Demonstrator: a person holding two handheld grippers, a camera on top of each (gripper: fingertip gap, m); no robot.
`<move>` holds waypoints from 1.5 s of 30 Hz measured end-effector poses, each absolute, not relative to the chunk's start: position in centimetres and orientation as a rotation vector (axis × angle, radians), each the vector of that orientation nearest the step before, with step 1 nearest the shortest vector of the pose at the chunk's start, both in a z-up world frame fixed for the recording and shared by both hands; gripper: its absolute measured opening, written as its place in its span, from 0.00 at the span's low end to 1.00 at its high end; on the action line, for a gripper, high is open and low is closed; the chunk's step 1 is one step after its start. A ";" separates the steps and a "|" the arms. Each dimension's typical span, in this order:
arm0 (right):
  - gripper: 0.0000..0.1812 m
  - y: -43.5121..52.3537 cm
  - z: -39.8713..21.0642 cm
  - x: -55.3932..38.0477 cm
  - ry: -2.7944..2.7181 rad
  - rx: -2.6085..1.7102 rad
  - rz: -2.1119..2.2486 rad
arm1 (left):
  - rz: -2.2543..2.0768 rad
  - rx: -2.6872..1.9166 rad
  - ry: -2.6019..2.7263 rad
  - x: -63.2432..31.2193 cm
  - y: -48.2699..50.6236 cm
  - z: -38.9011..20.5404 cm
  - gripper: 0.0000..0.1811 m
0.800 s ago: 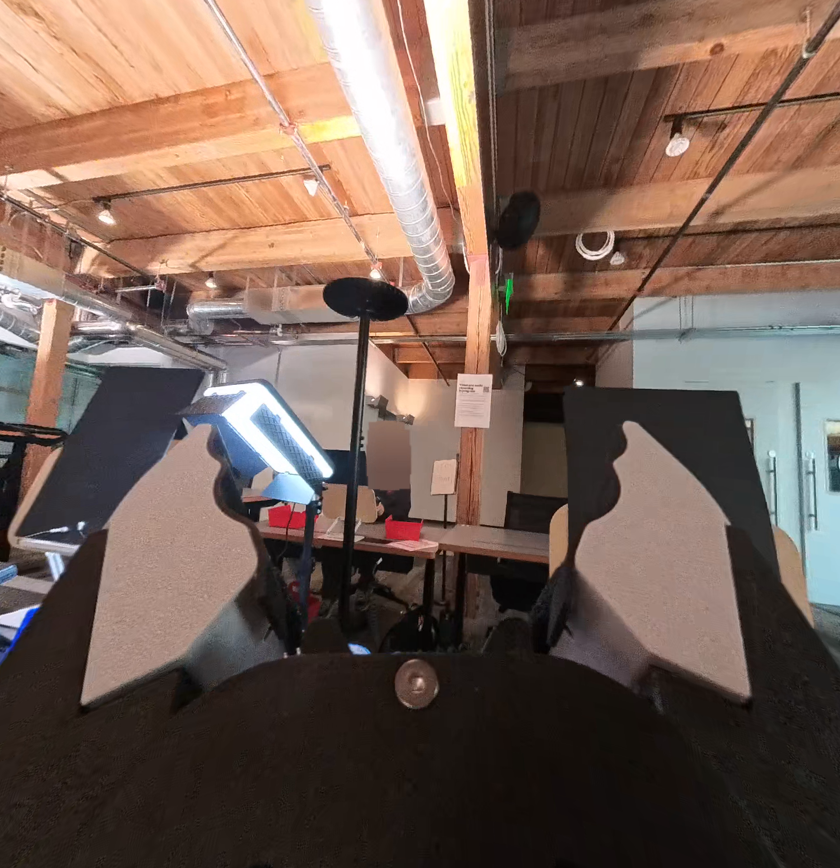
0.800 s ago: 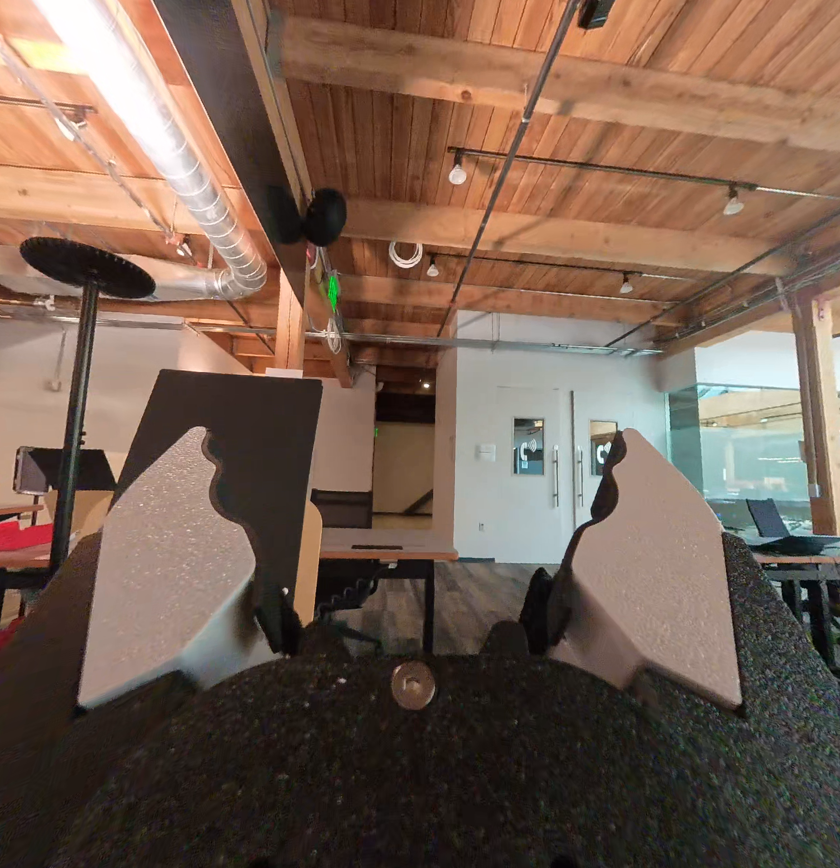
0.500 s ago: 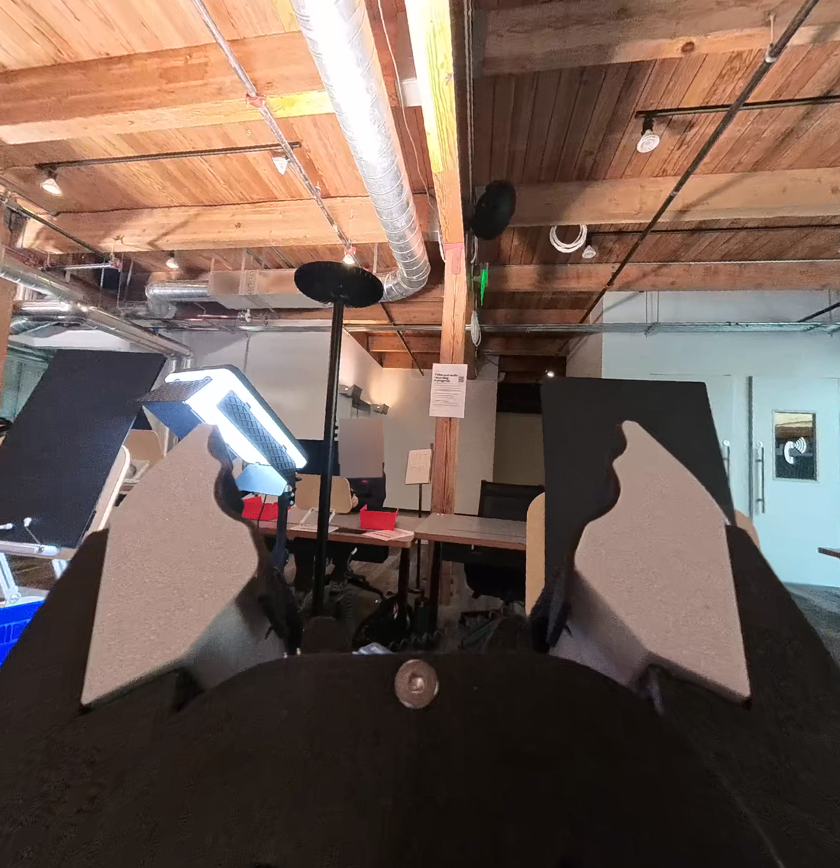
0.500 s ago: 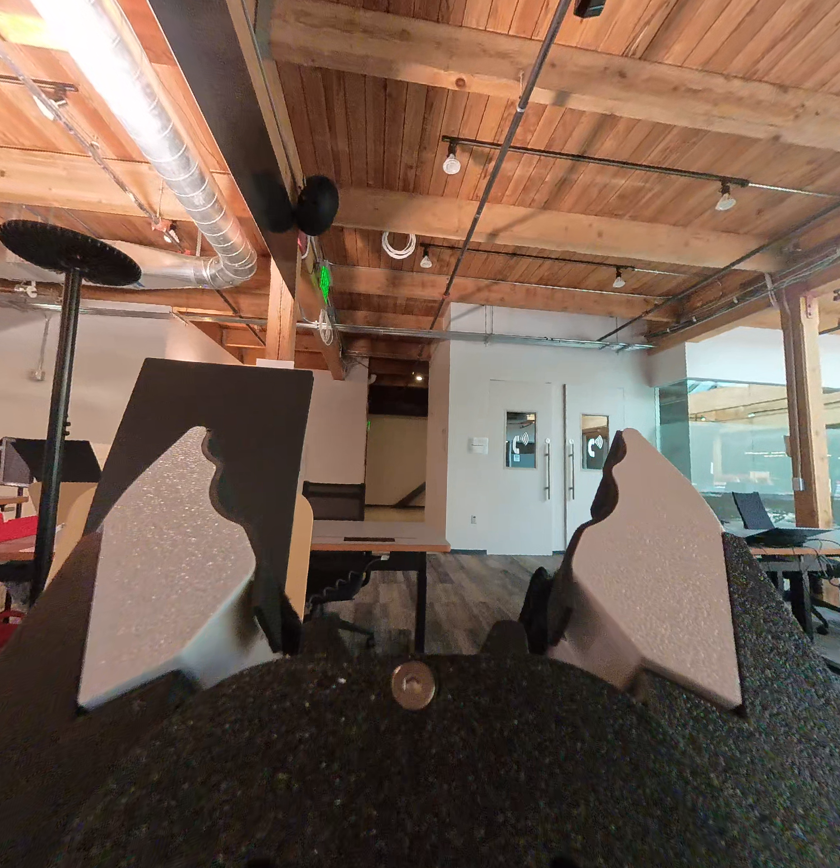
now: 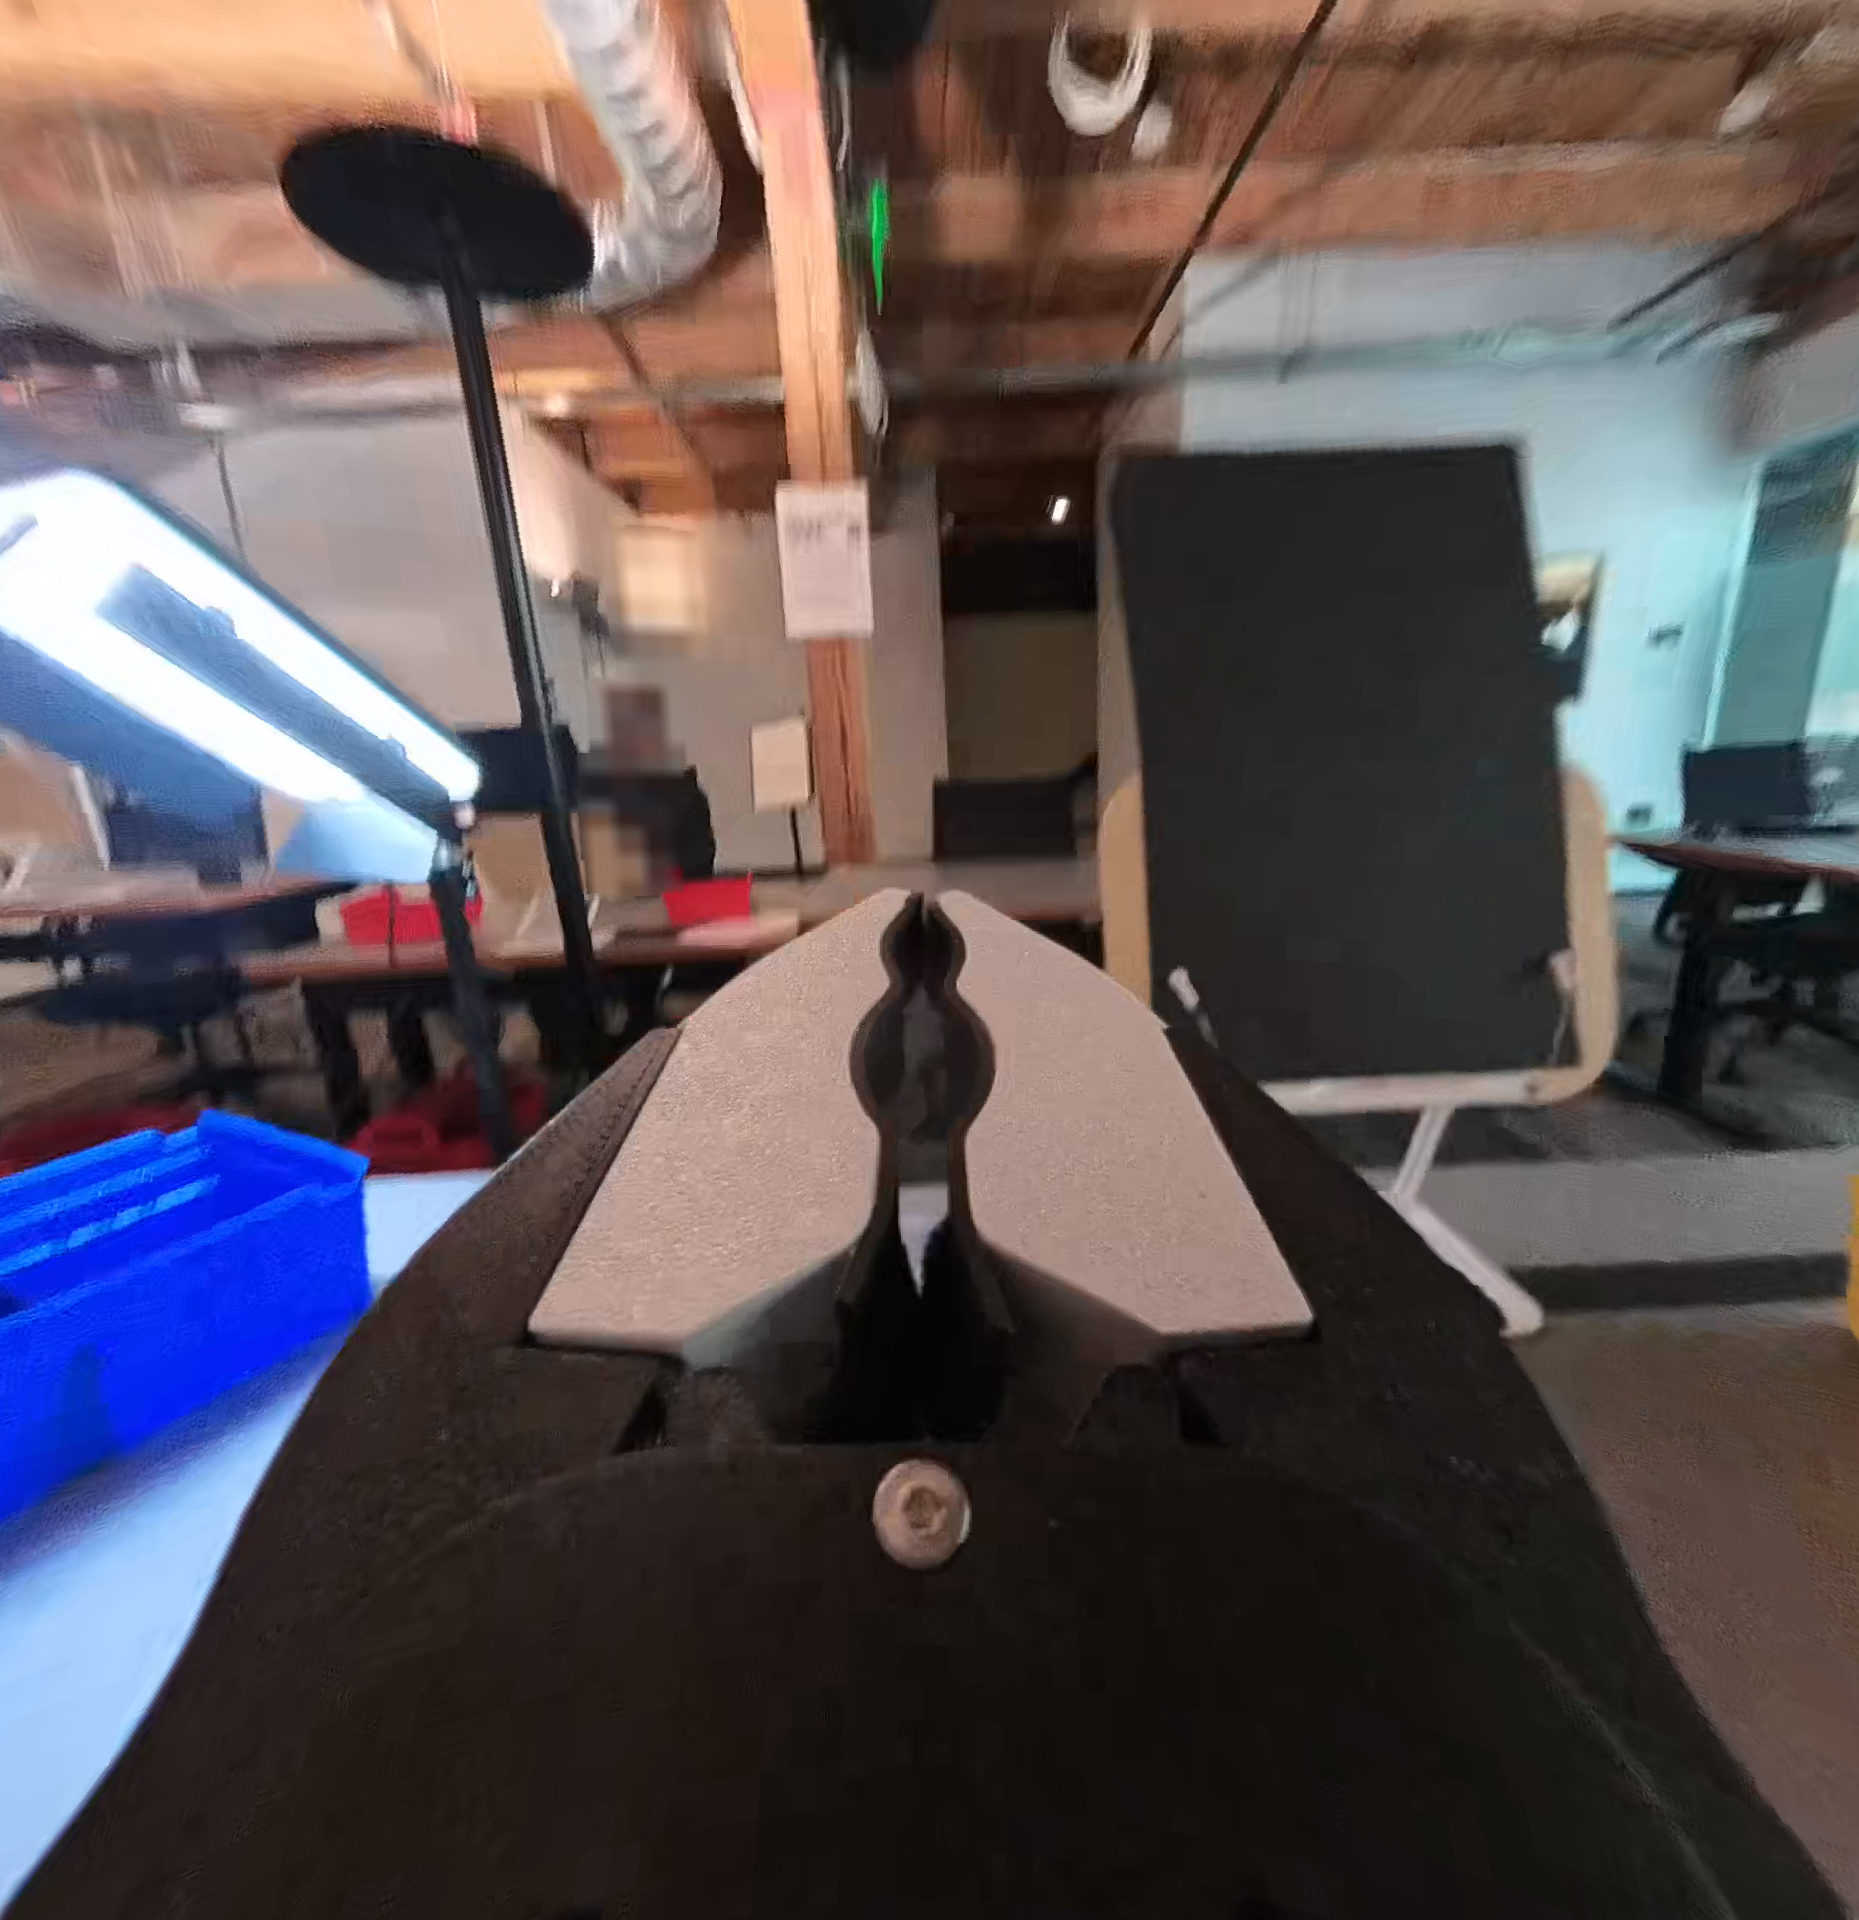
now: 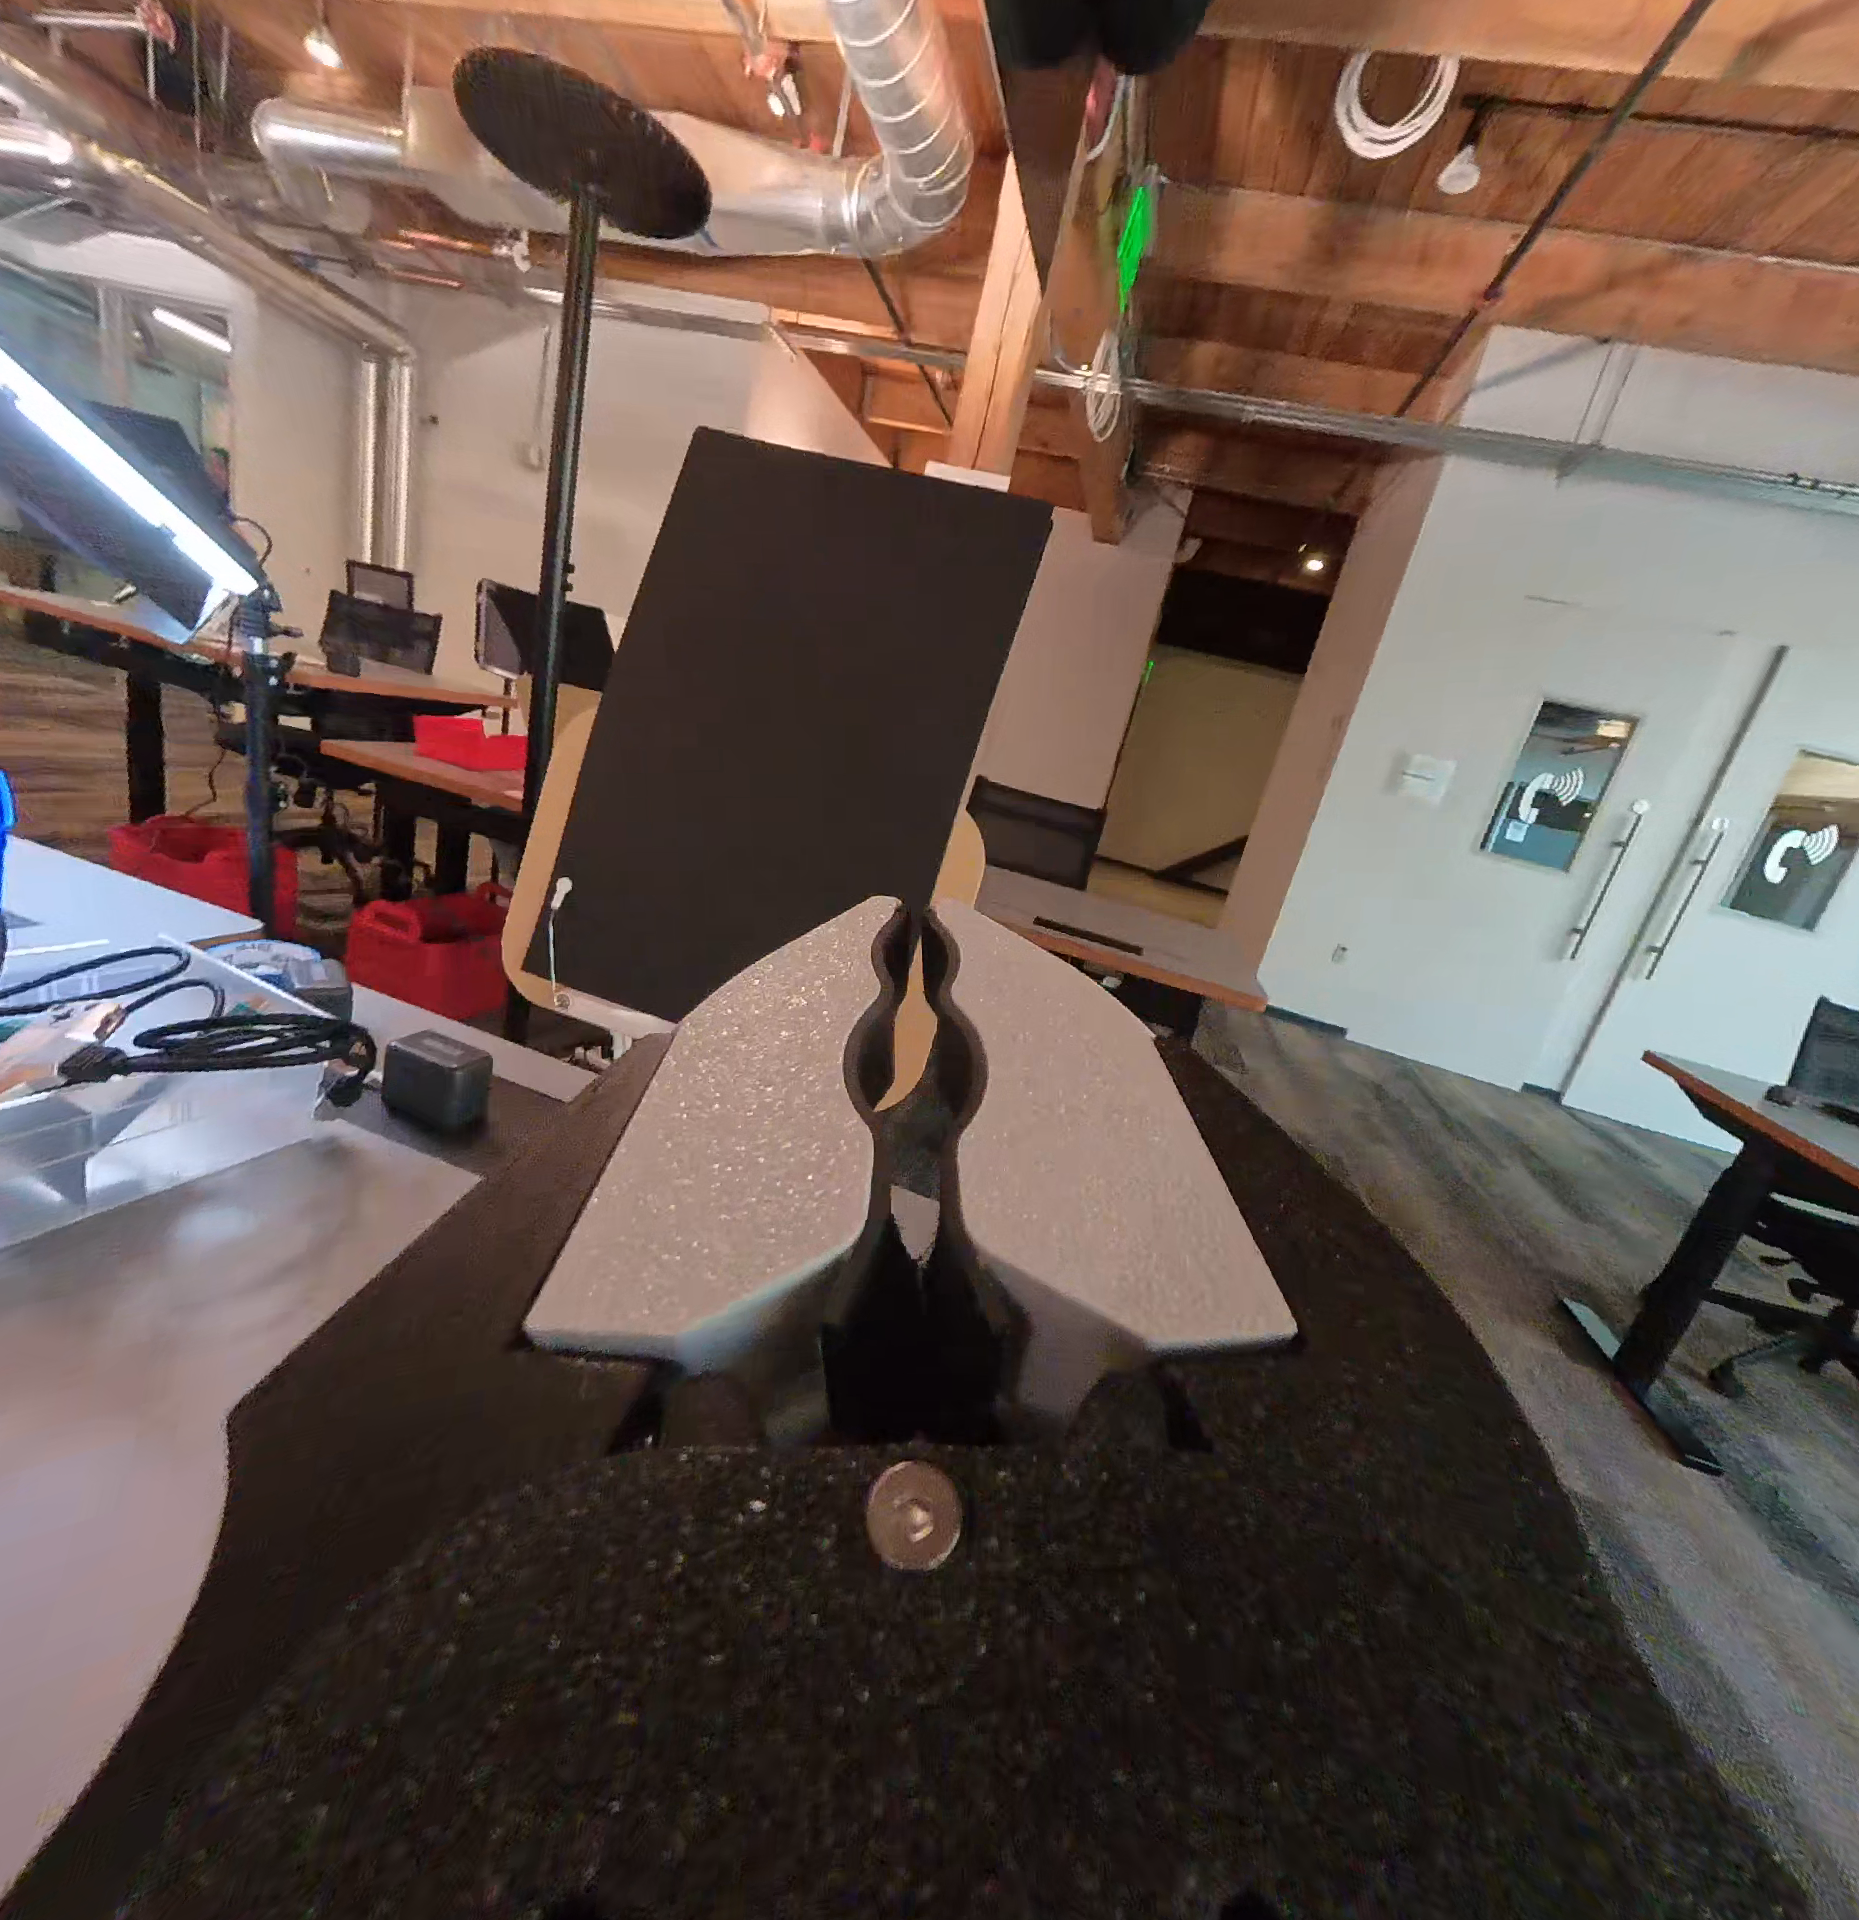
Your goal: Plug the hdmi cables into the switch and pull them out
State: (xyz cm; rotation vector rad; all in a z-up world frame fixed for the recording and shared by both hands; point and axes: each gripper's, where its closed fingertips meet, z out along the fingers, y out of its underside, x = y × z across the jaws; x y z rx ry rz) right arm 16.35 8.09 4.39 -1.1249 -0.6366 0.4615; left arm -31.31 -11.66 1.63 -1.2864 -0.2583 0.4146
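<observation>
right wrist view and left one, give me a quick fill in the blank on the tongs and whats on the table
1. Both the left tongs and the right tongs are ____.
2. The bin beside the left tongs is coloured ____.
3. The coiled black cables lie to the ____ of the right tongs.
4. Neither tongs hold ____.

Missing words: shut; blue; left; anything

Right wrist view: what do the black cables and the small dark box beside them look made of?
Black cables: apparently braided fabric sheathing, matte and finely textured. Small dark box: probably moulded plastic or metal, satin grey with rounded edges; unclear which.
</observation>
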 end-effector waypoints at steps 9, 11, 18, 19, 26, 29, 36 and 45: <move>0.03 9.7 2.8 13.8 -0.715 -1.190 0.378 | 0.011 -2.196 -0.432 -36.3 -3.2 -19.3 0.26; 0.03 9.9 2.7 13.4 -0.727 -1.188 0.366 | -0.010 -2.282 -0.417 -36.3 -2.9 -21.5 0.32; 0.05 10.0 2.9 12.7 -0.730 -1.156 0.340 | -0.111 -2.197 -0.465 -37.5 -2.0 -22.8 0.31; 0.05 10.0 3.0 12.7 -0.726 -1.152 0.338 | -0.150 -2.186 -0.464 -37.4 -2.0 -23.0 0.31; 0.05 9.8 3.7 12.8 -0.705 -1.105 0.336 | -0.136 -2.224 -0.386 -37.4 -1.9 -24.6 0.29; 0.05 9.7 3.8 12.8 -0.704 -1.095 0.336 | -0.090 -2.239 -0.361 -37.5 -1.6 -25.2 0.29; 0.06 9.4 4.1 12.7 -0.707 -1.069 0.326 | -0.057 -2.240 -0.334 -38.0 -1.6 -25.2 0.27; 0.06 9.2 4.4 12.8 -0.696 -1.044 0.319 | 0.003 -2.213 -0.366 -37.5 -3.2 -21.5 0.27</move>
